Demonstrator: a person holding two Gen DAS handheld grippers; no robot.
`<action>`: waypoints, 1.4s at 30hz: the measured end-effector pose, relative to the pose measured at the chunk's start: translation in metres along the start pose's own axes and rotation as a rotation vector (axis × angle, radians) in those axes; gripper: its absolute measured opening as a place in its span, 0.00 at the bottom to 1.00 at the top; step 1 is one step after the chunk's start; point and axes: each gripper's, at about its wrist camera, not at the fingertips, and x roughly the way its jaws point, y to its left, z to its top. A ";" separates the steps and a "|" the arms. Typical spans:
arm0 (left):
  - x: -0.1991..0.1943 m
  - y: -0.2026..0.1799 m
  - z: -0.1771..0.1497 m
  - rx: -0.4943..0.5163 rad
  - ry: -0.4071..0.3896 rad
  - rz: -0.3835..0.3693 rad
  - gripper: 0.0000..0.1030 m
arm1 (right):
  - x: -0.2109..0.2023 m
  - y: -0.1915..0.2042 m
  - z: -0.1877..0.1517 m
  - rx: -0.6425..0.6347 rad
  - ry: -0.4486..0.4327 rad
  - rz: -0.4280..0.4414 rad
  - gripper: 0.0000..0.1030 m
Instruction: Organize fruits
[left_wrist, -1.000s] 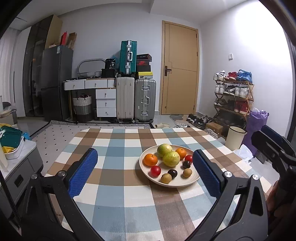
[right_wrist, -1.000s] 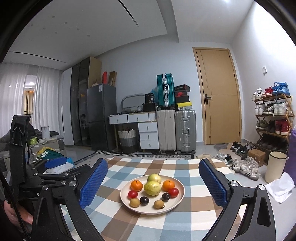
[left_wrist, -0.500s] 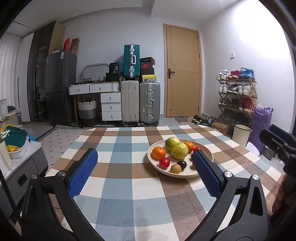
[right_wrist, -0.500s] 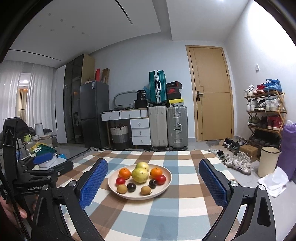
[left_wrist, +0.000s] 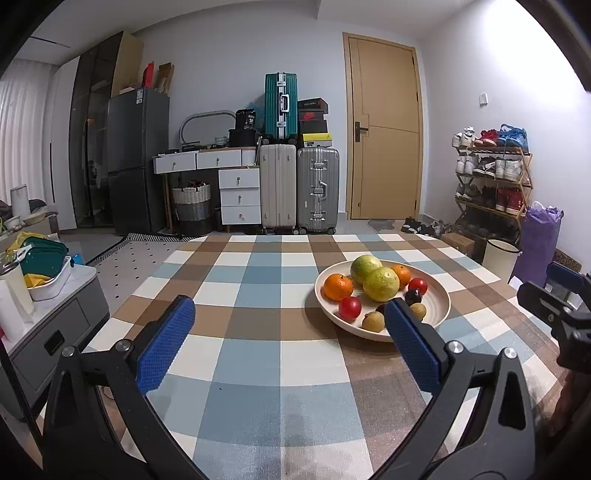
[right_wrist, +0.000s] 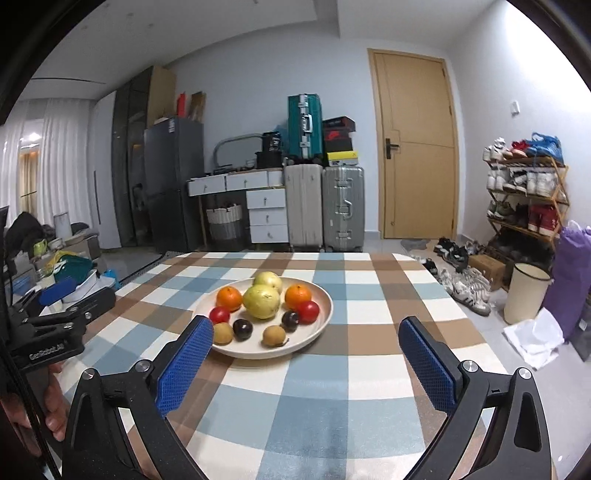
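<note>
A beige plate (right_wrist: 317, 325) stands on the checked tablecloth and holds several fruits: two green-yellow guavas (right_wrist: 261, 301), two oranges (right_wrist: 298, 295), two red tomatoes (right_wrist: 308, 311), dark plums (right_wrist: 242, 329) and brown longans (right_wrist: 274, 335). In the left wrist view the plate (left_wrist: 437, 295) lies ahead to the right. My left gripper (left_wrist: 291, 343) is open and empty, its right finger in front of the plate's near edge. My right gripper (right_wrist: 306, 358) is open and empty, just short of the plate.
The checked table (left_wrist: 258, 280) stretches ahead. A grey side cabinet (left_wrist: 55, 317) with containers stands to the left. Suitcases (left_wrist: 317, 192), drawers, a fridge and a door line the far wall. A shoe rack (right_wrist: 524, 199), bin (right_wrist: 526, 291) and purple bag stand right.
Both grippers have come lower and closer to the table; in the left view the plate has shifted right, in the right view it has shifted left and nearer. Both stay open.
</note>
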 end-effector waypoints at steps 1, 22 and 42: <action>0.001 -0.001 0.000 0.000 0.001 0.000 0.99 | 0.000 0.002 -0.001 -0.007 -0.005 0.006 0.99; 0.002 0.001 -0.001 -0.001 0.002 0.008 0.99 | 0.000 0.002 0.000 -0.013 0.001 0.012 1.00; 0.005 0.002 -0.002 0.002 0.006 0.008 0.99 | 0.000 0.002 0.000 -0.013 0.002 0.012 1.00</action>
